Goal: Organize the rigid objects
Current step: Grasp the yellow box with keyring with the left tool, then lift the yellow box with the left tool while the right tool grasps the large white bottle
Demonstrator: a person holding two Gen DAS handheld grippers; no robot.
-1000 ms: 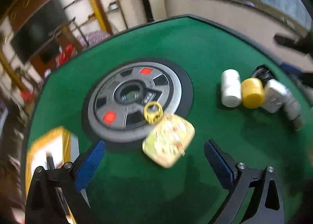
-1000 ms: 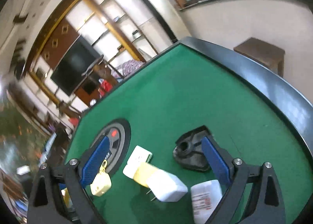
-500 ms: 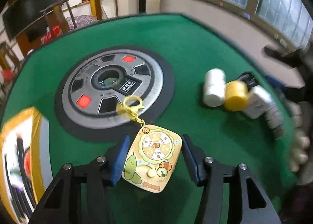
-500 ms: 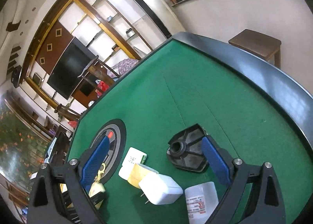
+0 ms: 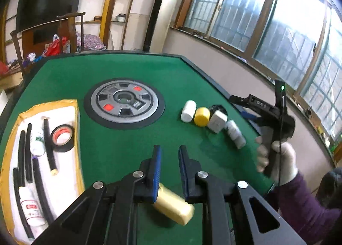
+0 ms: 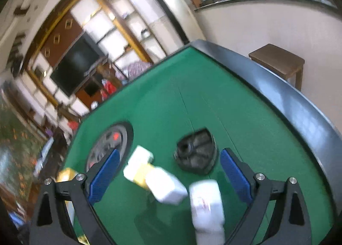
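Observation:
My left gripper [image 5: 169, 166] is shut on a pale yellow keychain card [image 5: 174, 207], gripped at the base of its blue pads and lifted above the green table. A row of objects lies at the right: a white bottle [image 5: 188, 110], a yellow-capped piece [image 5: 201, 116], a white charger [image 5: 217, 121], a black piece [image 5: 216, 108] and a white labelled bottle [image 5: 235, 133]. My right gripper [image 6: 168, 172] is open above them, over the white bottle [image 6: 140, 160], the charger [image 6: 165, 186], the black piece [image 6: 195, 155] and the labelled bottle [image 6: 206, 204].
A yellow-rimmed white tray [image 5: 64, 104] at the left holds black tubes, a roll of black tape [image 5: 62, 138] and small bottles. A grey round disc [image 5: 124, 101] sits in the table's middle. The table's black rim [image 6: 288, 104] runs along the right.
My left gripper closed on the keychain card, lifted it and pulled back from the table. My right gripper stayed open and dropped closer to the row of objects.

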